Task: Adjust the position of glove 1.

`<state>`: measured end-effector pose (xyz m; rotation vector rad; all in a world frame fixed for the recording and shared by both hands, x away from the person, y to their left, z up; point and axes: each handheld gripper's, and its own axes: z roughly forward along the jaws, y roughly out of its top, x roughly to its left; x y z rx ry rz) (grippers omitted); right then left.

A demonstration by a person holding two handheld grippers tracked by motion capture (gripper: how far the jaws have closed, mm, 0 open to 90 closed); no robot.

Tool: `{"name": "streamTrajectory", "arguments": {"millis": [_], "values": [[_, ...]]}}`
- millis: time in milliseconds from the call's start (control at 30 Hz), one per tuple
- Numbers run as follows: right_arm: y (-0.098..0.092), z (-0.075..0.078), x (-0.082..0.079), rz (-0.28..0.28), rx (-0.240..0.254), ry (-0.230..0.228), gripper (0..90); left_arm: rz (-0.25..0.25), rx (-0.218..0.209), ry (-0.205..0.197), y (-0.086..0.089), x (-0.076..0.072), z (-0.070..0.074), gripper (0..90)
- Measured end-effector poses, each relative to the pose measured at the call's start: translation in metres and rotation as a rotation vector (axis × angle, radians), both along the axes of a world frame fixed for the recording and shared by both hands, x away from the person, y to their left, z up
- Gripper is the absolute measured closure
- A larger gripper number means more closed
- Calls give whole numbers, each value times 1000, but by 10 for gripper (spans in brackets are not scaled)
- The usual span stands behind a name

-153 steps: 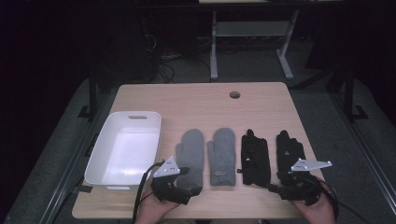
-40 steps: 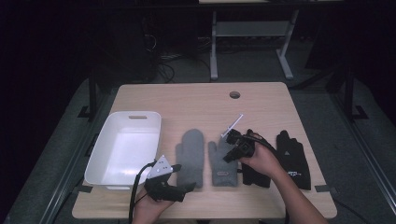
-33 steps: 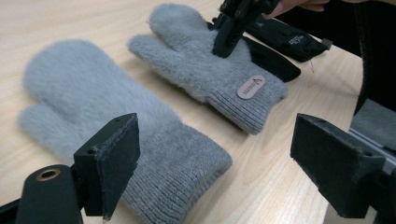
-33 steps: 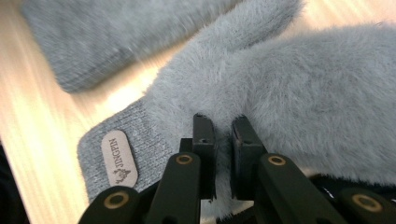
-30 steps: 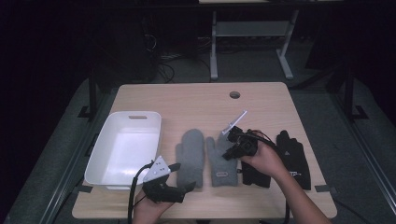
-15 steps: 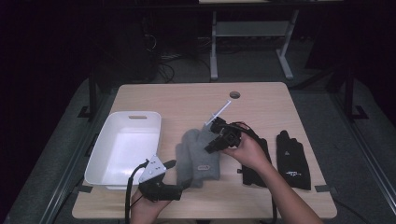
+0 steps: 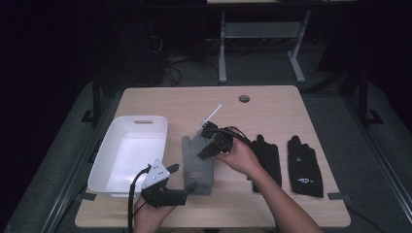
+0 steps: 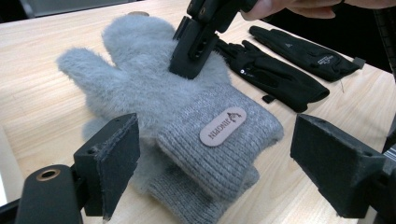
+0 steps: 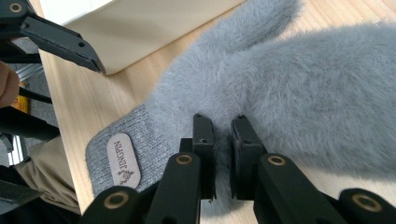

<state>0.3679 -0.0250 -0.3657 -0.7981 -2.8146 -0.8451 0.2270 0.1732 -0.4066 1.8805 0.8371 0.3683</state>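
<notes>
Near the table's (image 7: 272, 102) front edge, beside the white bin (image 7: 127, 153), my right gripper (image 9: 223, 122) pinches the upper grey mitten (image 9: 299, 79). Square it over its mate before letting go; left gripper (image 8: 215, 154) waits, jaws wide.

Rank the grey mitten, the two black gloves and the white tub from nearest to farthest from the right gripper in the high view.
1. grey mitten: pinched in the right gripper.
2. nearer black glove: just to its right.
3. white tub, at left, and far black glove, at right: too close to call.
</notes>
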Motion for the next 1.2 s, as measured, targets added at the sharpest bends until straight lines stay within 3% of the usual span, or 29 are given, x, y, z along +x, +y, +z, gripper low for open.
{"name": "streamTrajectory", "arguments": {"millis": [300, 467, 600, 700, 867, 933, 967, 1000, 1100, 1200], "values": [[7, -5, 0, -1, 4, 13, 827, -5, 1, 13, 0, 1, -2, 155], [7, -19, 5, -24, -8, 14, 810, -7, 12, 23, 0, 3, -4, 155], [5, -34, 10, -41, 26, 40, 796, -9, 11, 35, -1, 4, -6, 155], [5, -34, 9, -44, 41, 32, 780, -12, 15, 37, -1, 5, -7, 155], [3, -33, 9, -50, 55, 27, 646, -17, 22, 48, -3, 5, -8, 155], [-2, -29, 9, -91, 78, 8, 566, -23, 27, 40, -5, 4, -8, 156], [-2, -29, 9, -91, 78, 8, 566, -23, 27, 40, -5, 4, -8, 156], [-4, -27, 9, -101, 89, -4, 648, -24, 29, 39, -6, 4, -8, 158], [-4, -27, 10, -111, 108, -6, 771, -25, 35, 37, -6, 4, -8, 159], [1, -33, 12, -120, 89, 2, 809, -27, 37, 42, -5, 4, -8, 159]]}}
